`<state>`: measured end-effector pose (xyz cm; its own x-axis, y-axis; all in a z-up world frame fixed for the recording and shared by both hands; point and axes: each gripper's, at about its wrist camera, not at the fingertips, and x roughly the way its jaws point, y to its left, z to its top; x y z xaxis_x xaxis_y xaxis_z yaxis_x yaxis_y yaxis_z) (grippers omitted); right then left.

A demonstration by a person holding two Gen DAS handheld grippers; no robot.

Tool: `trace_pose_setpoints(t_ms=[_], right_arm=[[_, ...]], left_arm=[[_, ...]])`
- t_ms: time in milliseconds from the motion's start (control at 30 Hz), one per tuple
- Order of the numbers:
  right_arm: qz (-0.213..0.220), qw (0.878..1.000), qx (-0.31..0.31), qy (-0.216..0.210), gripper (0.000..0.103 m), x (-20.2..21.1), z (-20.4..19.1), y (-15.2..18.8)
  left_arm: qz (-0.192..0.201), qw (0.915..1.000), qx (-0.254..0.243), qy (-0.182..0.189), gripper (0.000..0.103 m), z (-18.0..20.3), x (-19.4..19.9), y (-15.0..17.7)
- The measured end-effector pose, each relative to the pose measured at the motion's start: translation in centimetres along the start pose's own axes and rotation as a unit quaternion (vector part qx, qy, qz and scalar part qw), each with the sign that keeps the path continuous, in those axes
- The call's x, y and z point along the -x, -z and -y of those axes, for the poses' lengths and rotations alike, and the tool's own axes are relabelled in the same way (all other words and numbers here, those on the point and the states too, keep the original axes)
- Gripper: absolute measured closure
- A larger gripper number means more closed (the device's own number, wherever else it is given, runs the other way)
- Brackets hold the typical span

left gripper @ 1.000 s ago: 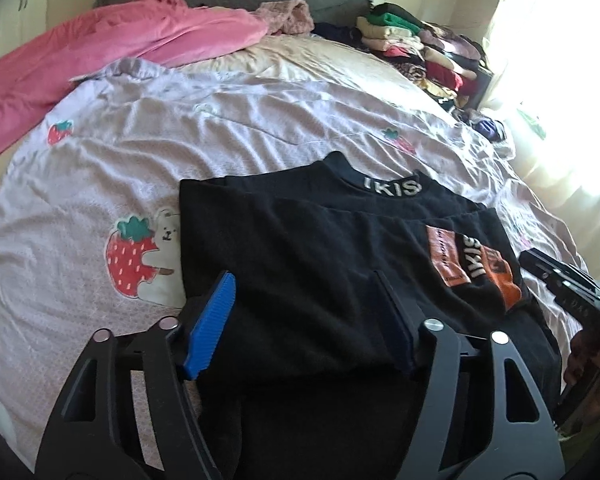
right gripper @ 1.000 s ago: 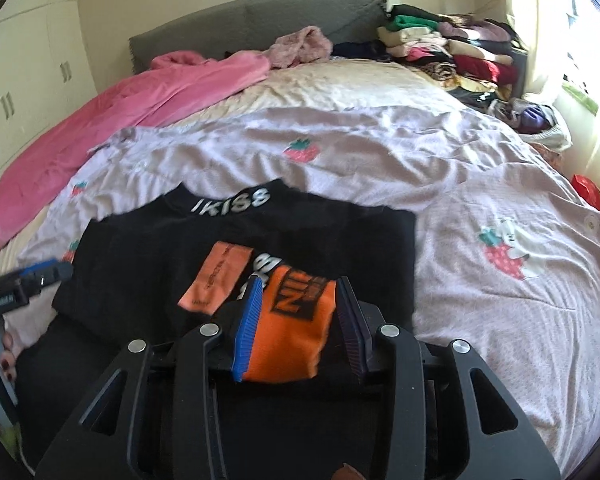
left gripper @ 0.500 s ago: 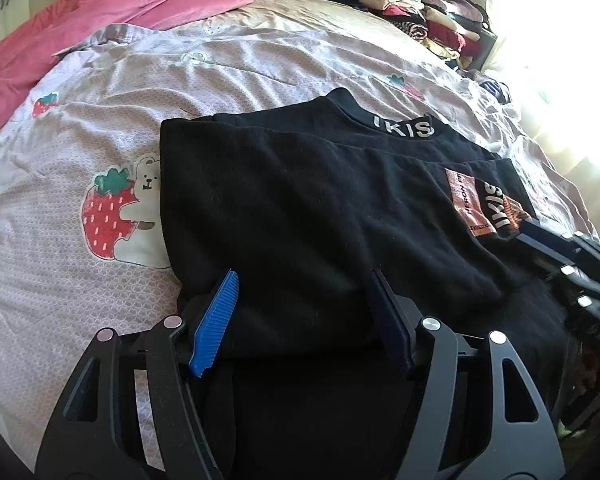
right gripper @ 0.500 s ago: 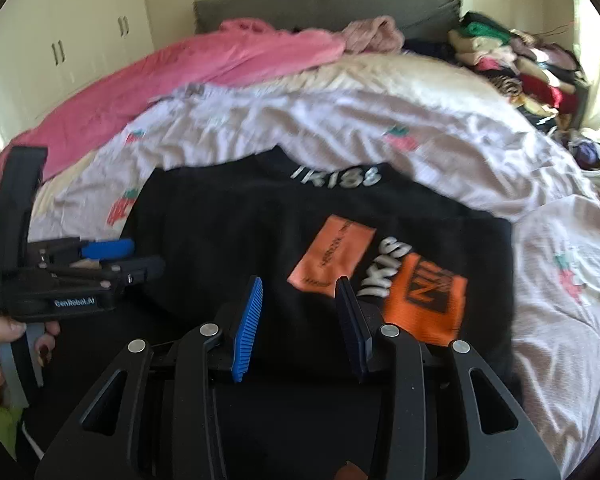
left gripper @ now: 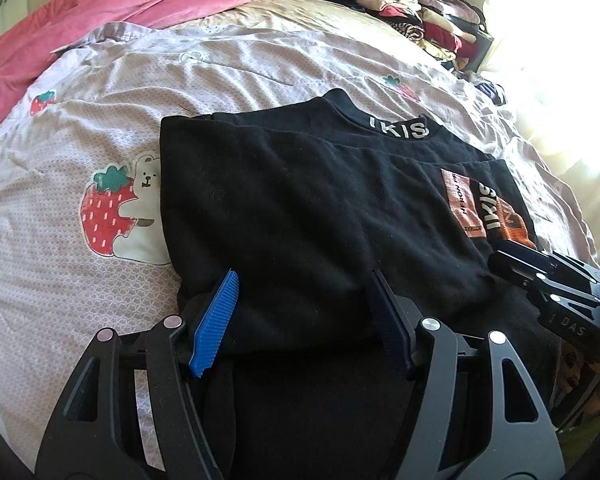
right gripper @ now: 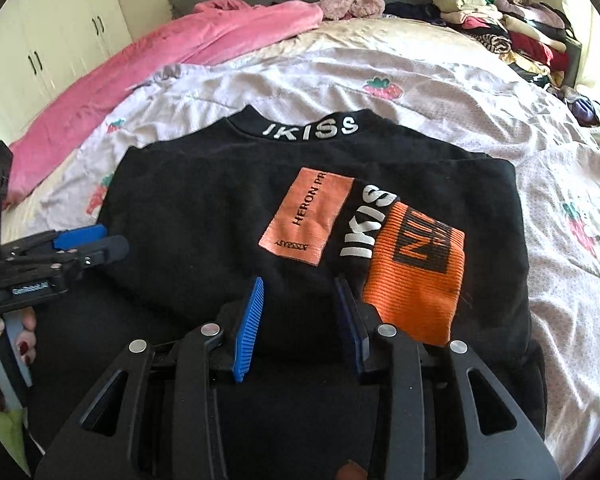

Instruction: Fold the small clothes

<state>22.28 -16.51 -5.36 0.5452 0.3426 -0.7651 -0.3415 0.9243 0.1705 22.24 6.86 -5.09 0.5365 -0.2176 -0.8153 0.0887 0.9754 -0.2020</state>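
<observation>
Black sweater (right gripper: 204,216), sleeves folded in, lies flat on the strawberry-print quilt (left gripper: 80,288). Left gripper (left gripper: 304,316) and right gripper (right gripper: 300,320) both stand parted at its near hem; whether either pinches cloth cannot be told.

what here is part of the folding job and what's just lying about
In the job: black top, its orange cuff, left gripper, right gripper.

Lying about: pink blanket, folded stack, strawberry cover, cupboards.
</observation>
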Motion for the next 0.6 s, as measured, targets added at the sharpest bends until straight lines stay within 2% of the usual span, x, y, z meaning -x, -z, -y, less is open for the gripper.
trace_pose_setpoints(t_ms=[267,367,433,600], right_arm=[[0.022,1.000,-0.010,-0.007,0.050,2.2,-0.1,0.7],[0.031,0.999,-0.013,-0.004,0.041,2.7,-0.2,0.9],[0.036,0.999,-0.016,0.000,0.032,3.1,-0.2,1.0],[0.046,0.999,-0.024,0.005,0.027,3.9,-0.1,1.3]], left_arm=[[0.000,1.0000,-0.002,0.000,0.044,0.1,0.4,0.1],[0.002,1.0000,-0.001,0.002,0.044,0.2,0.6,0.1],[0.004,1.0000,0.001,0.003,0.044,0.2,0.9,0.1],[0.009,0.9999,0.004,0.008,0.042,0.3,1.6,0.1]])
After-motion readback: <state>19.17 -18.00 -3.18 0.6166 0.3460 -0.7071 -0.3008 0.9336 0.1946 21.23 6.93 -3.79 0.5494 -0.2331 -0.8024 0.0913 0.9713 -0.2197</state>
